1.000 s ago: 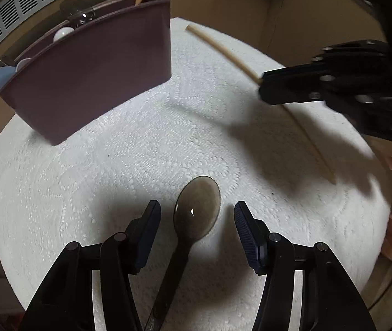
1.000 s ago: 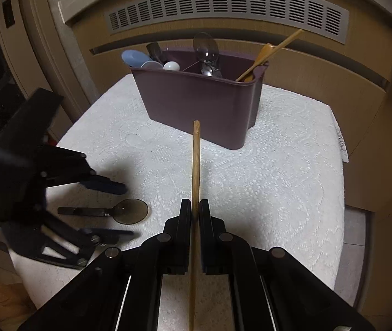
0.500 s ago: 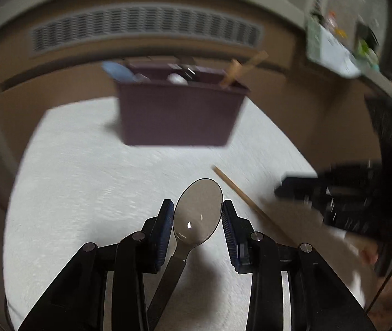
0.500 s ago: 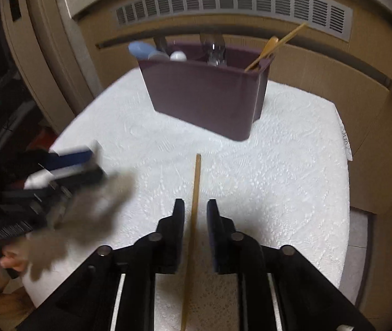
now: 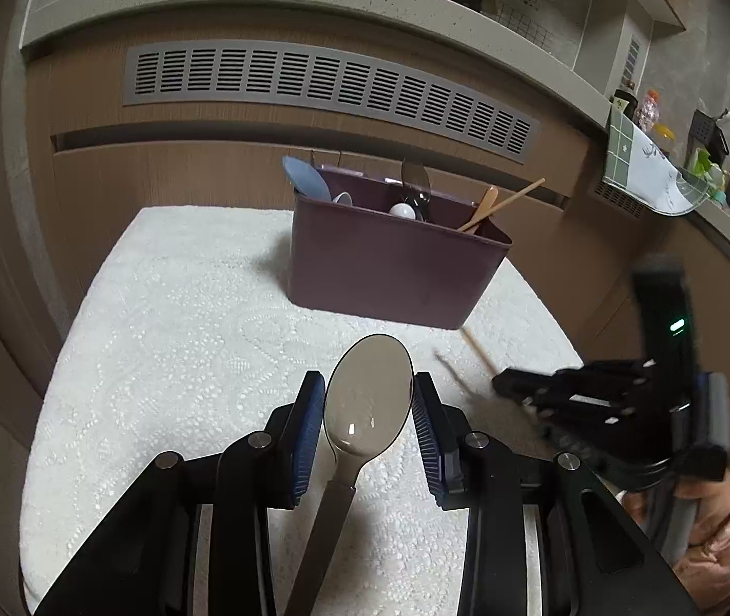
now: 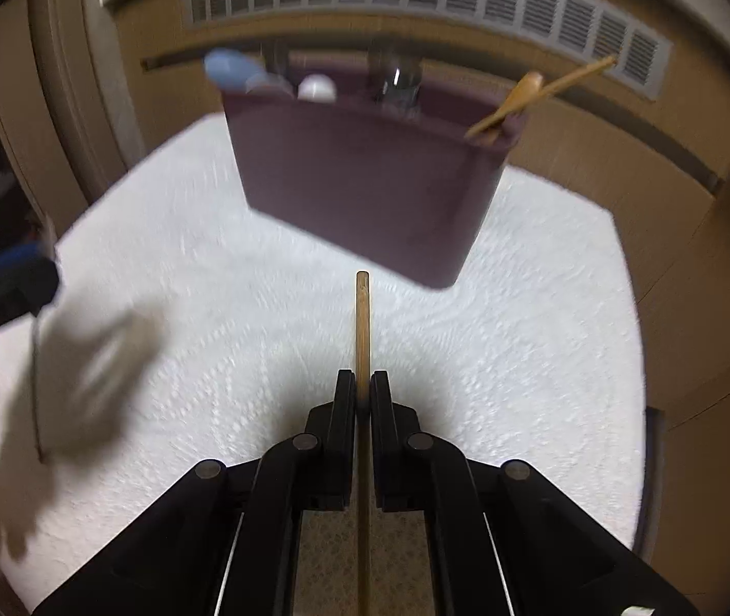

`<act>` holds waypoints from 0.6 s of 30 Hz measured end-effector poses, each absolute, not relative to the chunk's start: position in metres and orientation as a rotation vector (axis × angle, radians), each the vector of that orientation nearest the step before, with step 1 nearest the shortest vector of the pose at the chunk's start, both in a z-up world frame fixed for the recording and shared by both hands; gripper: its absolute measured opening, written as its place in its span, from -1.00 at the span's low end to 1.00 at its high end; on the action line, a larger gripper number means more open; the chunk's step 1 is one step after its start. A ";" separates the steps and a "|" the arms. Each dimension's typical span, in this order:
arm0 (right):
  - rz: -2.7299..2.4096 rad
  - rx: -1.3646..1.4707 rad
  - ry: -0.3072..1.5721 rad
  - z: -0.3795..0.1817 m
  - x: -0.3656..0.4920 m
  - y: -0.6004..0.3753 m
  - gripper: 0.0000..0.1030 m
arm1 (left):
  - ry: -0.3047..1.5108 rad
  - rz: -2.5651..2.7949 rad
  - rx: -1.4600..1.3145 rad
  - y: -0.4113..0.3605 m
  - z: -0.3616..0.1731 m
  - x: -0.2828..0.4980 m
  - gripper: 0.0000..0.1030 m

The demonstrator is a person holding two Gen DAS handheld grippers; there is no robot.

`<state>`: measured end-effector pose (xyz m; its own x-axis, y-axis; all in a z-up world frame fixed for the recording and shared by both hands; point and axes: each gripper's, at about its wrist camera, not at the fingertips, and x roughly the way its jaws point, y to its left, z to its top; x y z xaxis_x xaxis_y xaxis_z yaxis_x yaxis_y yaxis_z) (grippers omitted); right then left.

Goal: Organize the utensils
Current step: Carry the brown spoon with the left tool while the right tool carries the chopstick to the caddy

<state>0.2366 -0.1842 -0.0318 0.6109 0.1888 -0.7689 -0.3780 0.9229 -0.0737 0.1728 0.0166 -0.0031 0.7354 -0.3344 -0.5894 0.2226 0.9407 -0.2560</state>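
Gripping a translucent spoon (image 5: 368, 400), the left gripper's (image 5: 368, 410) jaws have just narrowed; the right gripper (image 6: 363, 400) clamps a chopstick (image 6: 363, 328).

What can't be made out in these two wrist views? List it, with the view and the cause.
- Left wrist view: the brown spoon's handle end, cut off by the bottom edge between the left gripper's arms.
- Left wrist view: the chopstick is motion-blurred, and the right gripper covers its rear.
- Right wrist view: what stands in the purple caddy is smeared by blur.
- Both views: the caddy's wall hides the lower ends of the utensils inside.
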 end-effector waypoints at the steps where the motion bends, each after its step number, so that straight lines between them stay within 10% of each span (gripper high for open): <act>1: 0.333 -0.232 0.836 -0.025 0.234 -0.186 -0.91 | 0.677 -0.307 -0.168 0.016 -0.002 0.173 -0.31; 18: 0.402 -0.063 0.639 0.050 0.213 -0.202 -0.91 | 0.597 -0.344 -0.169 0.021 0.044 0.183 -0.31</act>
<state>0.2132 -0.2022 0.0499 0.7284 0.3453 -0.5918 -0.3837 0.9212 0.0652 0.1832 0.0205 0.0439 0.7723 -0.3644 -0.5203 0.2679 0.9295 -0.2533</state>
